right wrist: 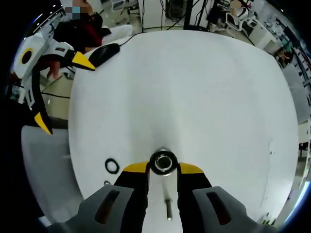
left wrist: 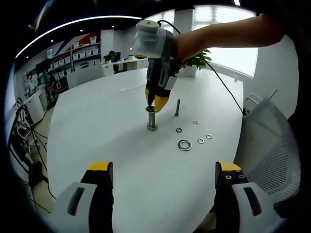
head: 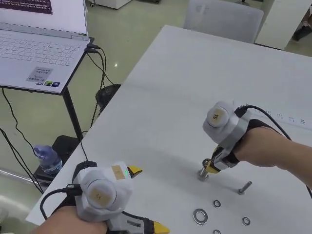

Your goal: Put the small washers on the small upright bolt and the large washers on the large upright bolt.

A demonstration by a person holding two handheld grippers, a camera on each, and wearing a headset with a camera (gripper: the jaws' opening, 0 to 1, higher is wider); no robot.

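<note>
Now right gripper (right wrist: 164, 168) clamps large washer (right wrist: 154, 163) atop large bolt (left wrist: 151, 121), standing vertical; left gripper (left wrist: 164, 168) jaws apart.

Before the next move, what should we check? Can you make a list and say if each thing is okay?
1. Right gripper shut on the held washer: ok.
2. Held washer over the large bolt top: ok.
3. Held washer slid down the bolt: cannot tell.
4. Small bolt upright: ok.
5. Left gripper open, away from the bolts: ok.
6. Loose large washer on a bolt: not ok.
</note>
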